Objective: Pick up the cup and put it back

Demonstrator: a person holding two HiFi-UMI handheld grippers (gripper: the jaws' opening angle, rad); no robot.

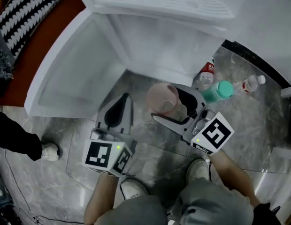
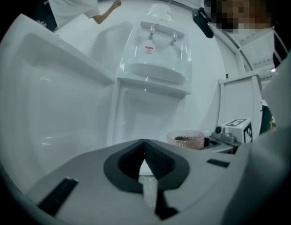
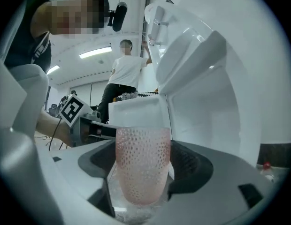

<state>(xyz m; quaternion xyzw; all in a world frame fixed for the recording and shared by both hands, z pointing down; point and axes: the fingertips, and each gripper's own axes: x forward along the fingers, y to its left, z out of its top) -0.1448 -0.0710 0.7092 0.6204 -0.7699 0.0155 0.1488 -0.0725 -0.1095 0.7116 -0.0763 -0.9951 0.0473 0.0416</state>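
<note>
Right gripper [image 1: 170, 108] is clamped on the pink dimpled cup [image 3: 142, 161], jaws on opp. sides. Cup is upright, so it stays level, just in front of the open white fridge [image 1: 150, 46]; prob. mid-carry. Left gripper [image 2: 144, 150] has jaws together, empty, parked alongside. Glossy grey marble floor [image 1: 155, 156] w/ plastic bottles [image 1: 219, 90] by the fridge; person in white shirt [image 3: 121, 74] in bkgd.

the pink dimpled plastic cup [image 1: 163, 99] sits in the right gripper [image 1: 169, 105], before the open white fridge [image 1: 150, 46]. the left gripper [image 1: 123, 102] is left of it, and a teal plastic bottle [image 1: 218, 91] lies right of it on the grey marble floor [image 1: 150, 158].
</note>
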